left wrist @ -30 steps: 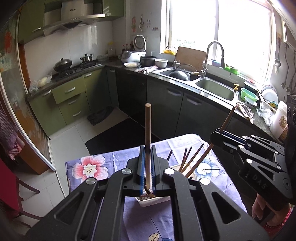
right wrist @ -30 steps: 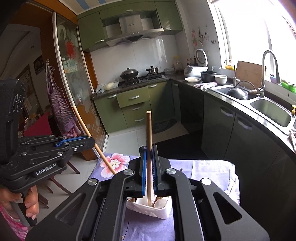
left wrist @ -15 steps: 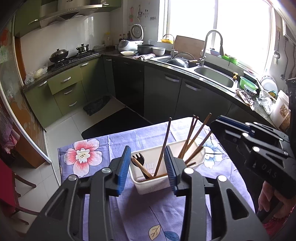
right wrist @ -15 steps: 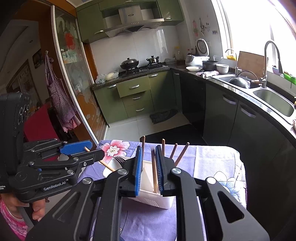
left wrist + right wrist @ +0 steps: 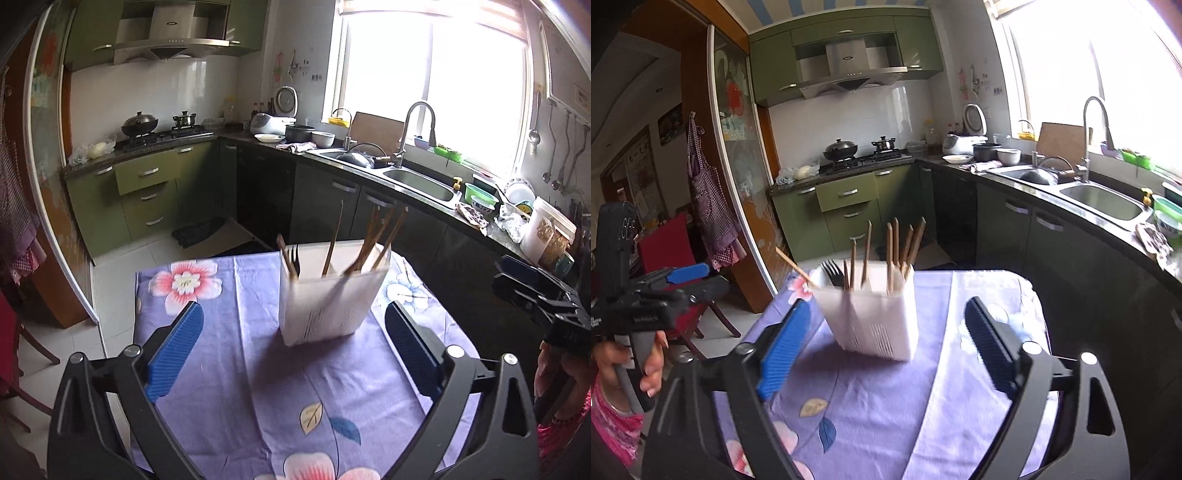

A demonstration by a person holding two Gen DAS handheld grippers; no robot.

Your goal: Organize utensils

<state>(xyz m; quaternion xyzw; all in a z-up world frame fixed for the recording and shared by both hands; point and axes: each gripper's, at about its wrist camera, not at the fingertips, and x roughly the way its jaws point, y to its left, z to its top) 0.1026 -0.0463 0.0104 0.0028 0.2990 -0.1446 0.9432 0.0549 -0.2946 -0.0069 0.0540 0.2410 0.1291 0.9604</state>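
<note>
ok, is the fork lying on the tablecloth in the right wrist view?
No, the fork stands tines-up inside the white holder beside the chopsticks, not on the tablecloth.

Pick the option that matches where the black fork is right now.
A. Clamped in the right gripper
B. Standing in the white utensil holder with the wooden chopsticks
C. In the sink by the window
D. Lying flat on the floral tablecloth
B: the black fork stands tines up inside the white utensil holder beside the wooden chopsticks, while the right gripper is opening with nothing between its pads.
</note>
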